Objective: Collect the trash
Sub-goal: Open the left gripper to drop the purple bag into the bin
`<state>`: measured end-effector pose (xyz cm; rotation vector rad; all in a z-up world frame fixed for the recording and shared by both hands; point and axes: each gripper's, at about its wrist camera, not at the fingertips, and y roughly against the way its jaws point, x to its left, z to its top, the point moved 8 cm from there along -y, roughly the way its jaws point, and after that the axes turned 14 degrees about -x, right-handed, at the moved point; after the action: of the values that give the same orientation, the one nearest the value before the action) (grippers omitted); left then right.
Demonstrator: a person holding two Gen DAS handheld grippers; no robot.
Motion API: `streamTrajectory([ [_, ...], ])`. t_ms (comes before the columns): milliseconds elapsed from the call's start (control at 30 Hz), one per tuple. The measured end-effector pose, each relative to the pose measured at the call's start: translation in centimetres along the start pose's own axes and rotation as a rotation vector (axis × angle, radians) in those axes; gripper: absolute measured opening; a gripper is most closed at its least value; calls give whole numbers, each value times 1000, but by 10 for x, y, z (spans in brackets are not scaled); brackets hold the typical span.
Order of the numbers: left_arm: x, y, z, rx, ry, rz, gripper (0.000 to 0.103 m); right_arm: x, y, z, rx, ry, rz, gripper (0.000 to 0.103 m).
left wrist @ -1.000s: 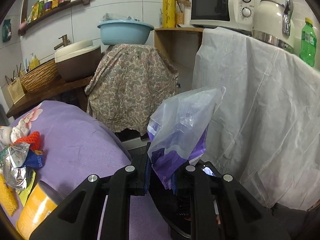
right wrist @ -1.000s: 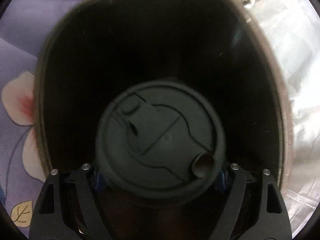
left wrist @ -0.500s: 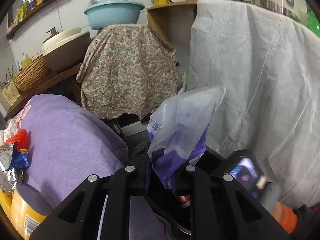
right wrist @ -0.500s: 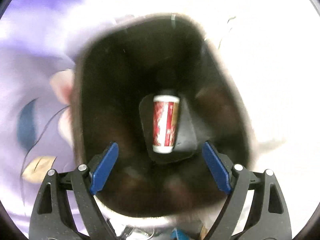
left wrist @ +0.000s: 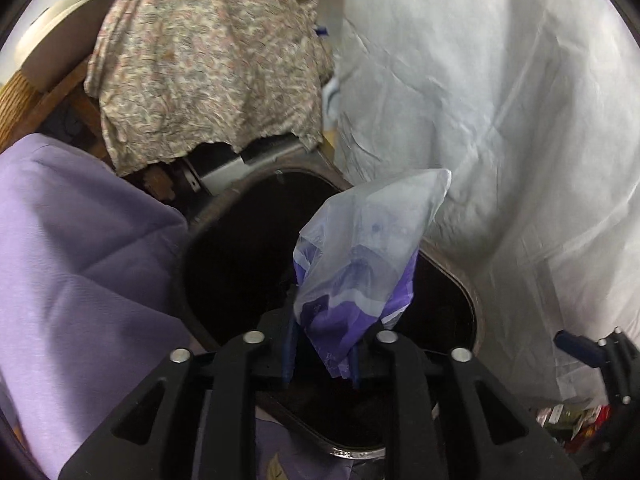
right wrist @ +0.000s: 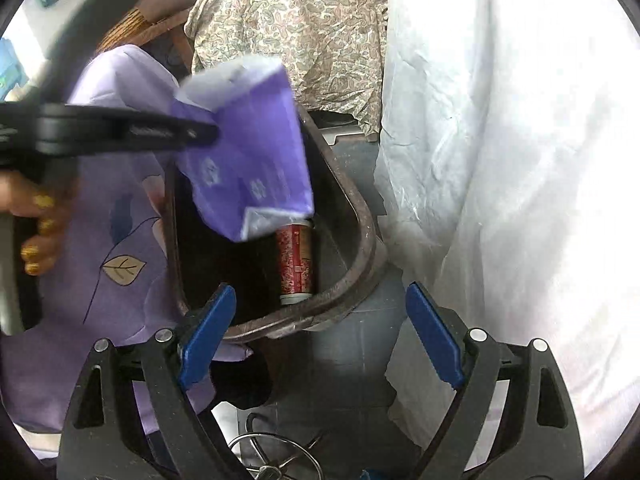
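A: Left gripper?
B: Jaws just opening; bag between them, over the bin.
A: Right gripper?
B: Spread, empty. Can in bin, twelve o'clock.

Paisley cloth draped behind; white sheet right; purple tablecloth left.

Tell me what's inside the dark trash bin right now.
A red can lies at the bottom of the trash bin. The purple plastic bag hanging above covers part of the inside, and the rest is too dark.
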<state>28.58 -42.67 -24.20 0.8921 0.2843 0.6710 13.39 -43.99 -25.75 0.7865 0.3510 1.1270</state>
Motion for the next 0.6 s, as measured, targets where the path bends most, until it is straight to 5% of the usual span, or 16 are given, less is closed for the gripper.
streamTrajectory([
  [100,-5,3,-2,-15,-36,26,64,-2,2,-2,-2,15,-18,86],
  [600,-9,93,27,-273,-117,66,81,7,8,7,-40,28,-24,86],
])
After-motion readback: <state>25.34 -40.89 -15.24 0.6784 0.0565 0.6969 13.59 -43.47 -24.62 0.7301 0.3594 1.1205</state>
